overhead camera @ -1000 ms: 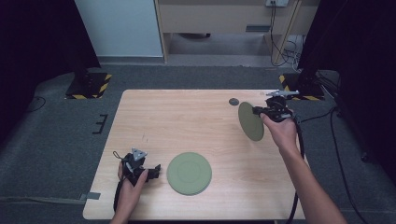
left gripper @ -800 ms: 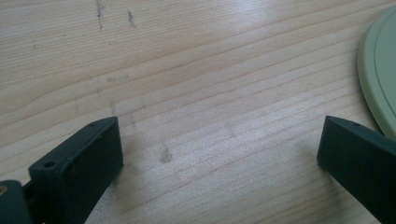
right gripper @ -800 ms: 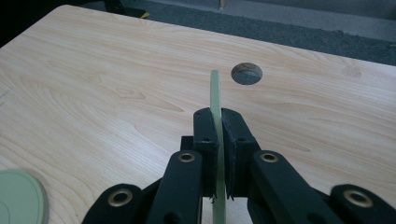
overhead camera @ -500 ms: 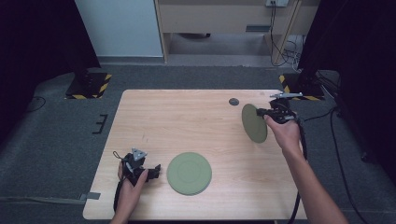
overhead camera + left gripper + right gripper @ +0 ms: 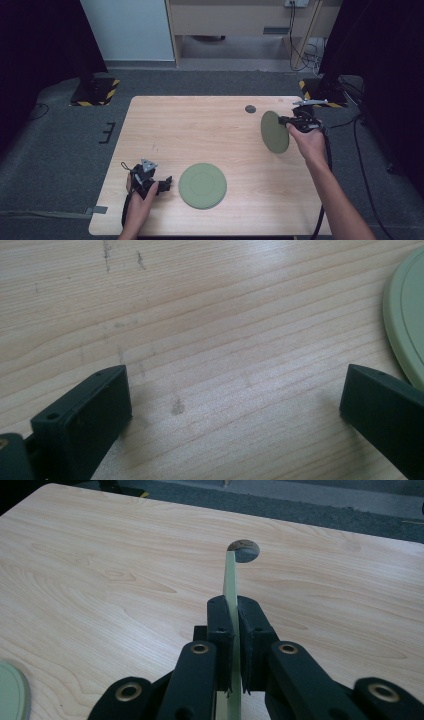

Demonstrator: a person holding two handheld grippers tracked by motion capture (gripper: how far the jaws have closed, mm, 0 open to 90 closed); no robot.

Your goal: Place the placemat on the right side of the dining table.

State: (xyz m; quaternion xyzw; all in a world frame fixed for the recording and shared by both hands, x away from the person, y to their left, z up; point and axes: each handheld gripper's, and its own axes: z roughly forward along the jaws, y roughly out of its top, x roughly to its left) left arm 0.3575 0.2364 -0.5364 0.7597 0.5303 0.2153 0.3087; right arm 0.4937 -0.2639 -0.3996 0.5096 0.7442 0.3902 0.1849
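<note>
A pale wooden table (image 5: 200, 130) stands on grey carpet, with dark curtains to either side and a light cabinet behind it. At the near left corner of the table the left gripper (image 5: 159, 184) rests low over the wood in the person's left hand (image 5: 140, 197); its jaws stand wide apart with nothing but bare table between them, as the left gripper view confirms. Just beside that gripper, toward the centre, a green plate (image 5: 202, 185) lies flat on the table, apart from the jaws. Near the far right edge a small dark round hole (image 5: 250, 109) is set into the tabletop. At the right, the right gripper (image 5: 287, 121) is held above the table in the person's right hand (image 5: 309, 142); its jaws are clamped on the rim of a second green plate (image 5: 274, 131), which stands on edge, clear of the surface, just in front of the hole.
</note>
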